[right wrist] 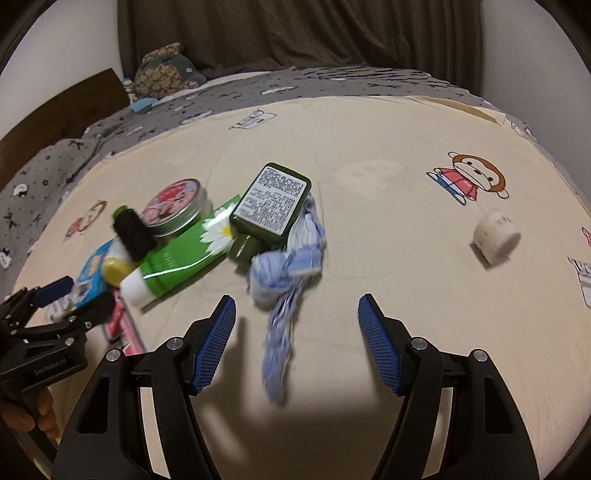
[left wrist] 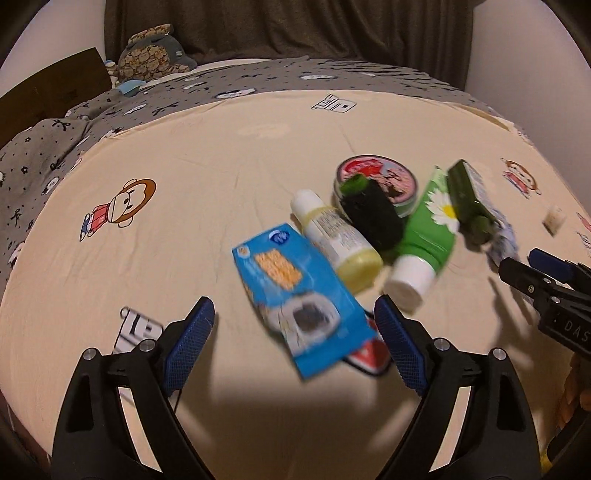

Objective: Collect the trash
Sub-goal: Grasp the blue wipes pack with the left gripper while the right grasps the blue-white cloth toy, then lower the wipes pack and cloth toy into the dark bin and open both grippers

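A pile of trash lies on the cream bedsheet [left wrist: 184, 221]. My left gripper [left wrist: 295, 321] is open astride a blue snack packet [left wrist: 295, 295], its pads clear of it; a red packet [left wrist: 369, 358] pokes out underneath. Beyond lie a yellow-white bottle [left wrist: 336, 240], a black spool [left wrist: 373, 214], a pink tin [left wrist: 388, 181], a green tube [left wrist: 428, 236] and a dark green bottle [right wrist: 273, 203]. My right gripper [right wrist: 297, 321] is open, with the tail of a blue striped cloth [right wrist: 284, 280] lying between its fingers, untouched. A small white jar [right wrist: 496, 236] lies apart at the right.
A grey patterned duvet [left wrist: 258, 81] and a stuffed toy [left wrist: 155, 55] lie at the far end of the bed, a brown headboard [left wrist: 48, 88] at the left, a dark curtain [right wrist: 295, 33] behind. A hand [right wrist: 40, 413] holds the left gripper's handle.
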`<state>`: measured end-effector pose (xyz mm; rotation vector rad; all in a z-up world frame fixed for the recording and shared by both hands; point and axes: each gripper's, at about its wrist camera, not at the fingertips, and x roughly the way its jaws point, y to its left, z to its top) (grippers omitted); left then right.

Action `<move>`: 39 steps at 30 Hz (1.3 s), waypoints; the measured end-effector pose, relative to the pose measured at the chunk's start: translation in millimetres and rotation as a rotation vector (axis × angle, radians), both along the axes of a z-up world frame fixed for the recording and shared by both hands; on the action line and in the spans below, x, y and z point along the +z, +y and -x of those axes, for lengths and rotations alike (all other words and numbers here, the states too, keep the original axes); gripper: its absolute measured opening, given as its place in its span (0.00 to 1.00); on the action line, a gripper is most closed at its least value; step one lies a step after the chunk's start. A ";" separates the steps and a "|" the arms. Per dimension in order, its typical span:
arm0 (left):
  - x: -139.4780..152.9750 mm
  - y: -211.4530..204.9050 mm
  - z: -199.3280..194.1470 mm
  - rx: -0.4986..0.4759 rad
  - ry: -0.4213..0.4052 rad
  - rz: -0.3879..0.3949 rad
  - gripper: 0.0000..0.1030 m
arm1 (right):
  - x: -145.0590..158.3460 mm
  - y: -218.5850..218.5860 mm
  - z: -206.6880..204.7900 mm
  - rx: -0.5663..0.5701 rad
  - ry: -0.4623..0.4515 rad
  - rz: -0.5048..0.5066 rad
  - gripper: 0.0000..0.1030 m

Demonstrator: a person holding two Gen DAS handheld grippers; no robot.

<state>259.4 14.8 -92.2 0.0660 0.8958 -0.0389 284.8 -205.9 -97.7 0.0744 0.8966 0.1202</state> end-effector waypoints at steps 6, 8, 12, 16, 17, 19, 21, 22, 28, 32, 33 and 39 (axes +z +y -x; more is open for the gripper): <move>-7.1 8.3 -15.1 -0.004 0.029 0.029 0.62 | -2.1 3.9 -16.8 0.007 0.015 -0.022 0.54; -6.0 11.0 -13.1 -0.007 0.023 0.022 0.41 | -4.1 5.2 -18.0 0.012 0.022 -0.013 0.39; -3.2 20.5 -6.9 -0.016 0.025 0.047 0.38 | -3.3 4.8 -8.5 0.026 0.017 -0.009 0.28; -1.0 23.1 10.0 -0.028 0.008 0.037 0.38 | -0.6 4.3 11.0 0.046 0.011 0.007 0.26; 0.1 22.3 14.5 -0.034 0.004 0.034 0.38 | 1.1 4.6 18.5 0.057 0.009 0.010 0.26; 3.0 18.5 30.8 -0.053 -0.007 0.029 0.37 | 4.6 5.0 31.6 0.075 0.002 0.016 0.25; 5.9 15.9 43.8 -0.067 -0.018 0.027 0.37 | 9.7 4.9 50.3 0.094 -0.009 0.017 0.25; 7.8 13.8 53.4 -0.076 -0.024 0.031 0.37 | 11.7 4.8 55.4 0.099 -0.012 0.017 0.25; 20.9 -0.5 115.9 -0.141 -0.070 0.087 0.38 | 25.7 1.3 102.4 0.124 -0.037 0.012 0.25; 25.6 -14.2 152.8 -0.190 -0.090 0.087 0.38 | 36.2 1.1 141.9 0.156 -0.064 0.010 0.25; 26.2 -17.0 161.5 -0.201 -0.094 0.087 0.37 | 39.1 1.0 153.9 0.166 -0.074 0.013 0.25; 28.4 -33.4 215.9 -0.277 -0.101 0.114 0.38 | 42.4 -1.7 214.6 0.221 -0.083 -0.024 0.25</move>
